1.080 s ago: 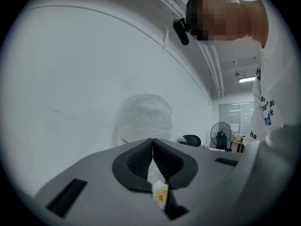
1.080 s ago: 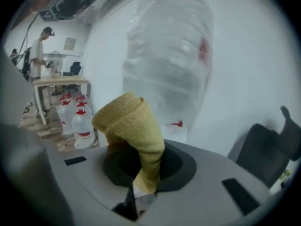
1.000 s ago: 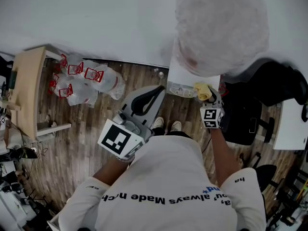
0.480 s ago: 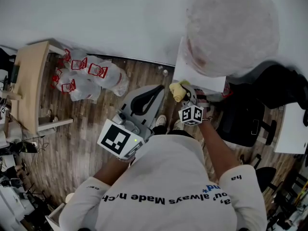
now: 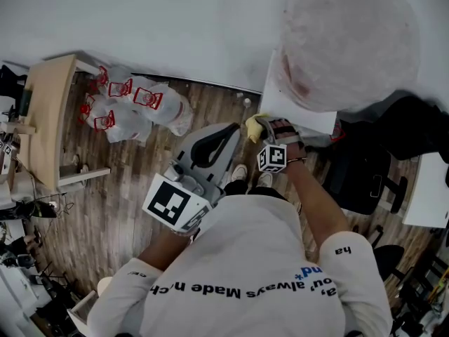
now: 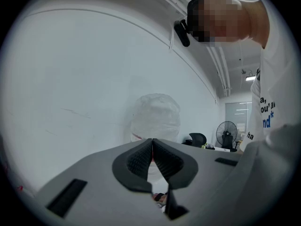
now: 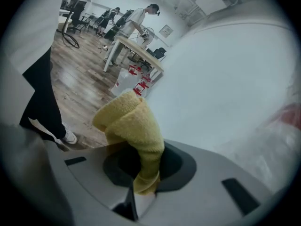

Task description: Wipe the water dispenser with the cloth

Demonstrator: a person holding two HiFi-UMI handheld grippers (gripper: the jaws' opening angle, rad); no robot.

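Cloth (image 5: pixel 252 127) clamped tight between the jaws of right gripper (image 5: pixel 260 126), a bunched yellow wad bulging out ahead of the tips. Carried over the last second from the middle of the front of dispenser (image 5: pixel 282 108) toward 9 o'clock, then on a little further in the last half second. Now parked at the white body's near corner. Reads as one sweep along the front edge done, or close to done. Probably a good deal of cabinet left to wipe, along with the wrapped bottle (image 5: pixel 347 41) on top at 1 o'clock. No telling from the head view whether pressed against that corner or only just beside it. Right gripper view no help either: pale surface at 3 o'clock of the wad, contact itself not shown.

Right forearm (image 5: pixel 316 209) stretched well forward toward 12 o'clock, gripper angled off toward 11 o'clock, so leading with the wad. Left gripper (image 5: pixel 230 133) held back and close in, at 9 o'clock of the cloth, aimed toward 1 o'clock. Jaws pressed together on nothing, clear of the dispenser and, by the look of it, idle.
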